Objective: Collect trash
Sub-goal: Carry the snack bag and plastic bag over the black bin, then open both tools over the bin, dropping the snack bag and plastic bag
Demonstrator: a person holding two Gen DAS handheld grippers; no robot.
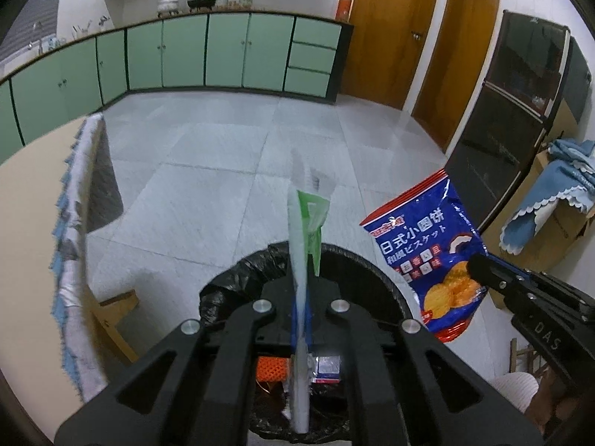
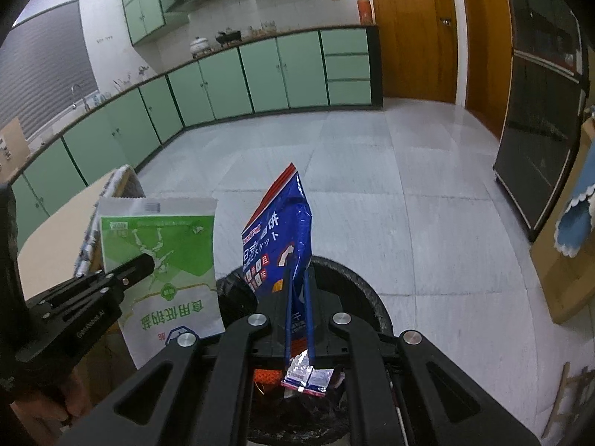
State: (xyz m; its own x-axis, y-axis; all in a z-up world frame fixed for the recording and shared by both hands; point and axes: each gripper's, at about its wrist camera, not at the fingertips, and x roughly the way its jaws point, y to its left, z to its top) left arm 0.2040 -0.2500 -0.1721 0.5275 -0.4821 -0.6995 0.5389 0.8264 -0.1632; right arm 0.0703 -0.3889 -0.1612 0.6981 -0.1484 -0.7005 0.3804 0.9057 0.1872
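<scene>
My left gripper (image 1: 302,282) is shut on a green and white salt bag (image 1: 303,260), seen edge-on here and flat in the right wrist view (image 2: 163,252). My right gripper (image 2: 299,278) is shut on a blue biscuit bag (image 2: 282,238), which also shows in the left wrist view (image 1: 427,256). Both bags hang over a round bin lined with a black bag (image 1: 372,260), also in the right wrist view (image 2: 357,282). Orange and silver wrappers (image 2: 308,375) lie inside the bin.
A beige table with a patterned cloth (image 1: 74,223) stands left of the bin. Green cabinets (image 1: 223,52) line the far wall. Wooden doors (image 1: 394,29), a dark glass cabinet (image 1: 520,111) and a cardboard box with blue cloth (image 1: 550,208) stand at the right.
</scene>
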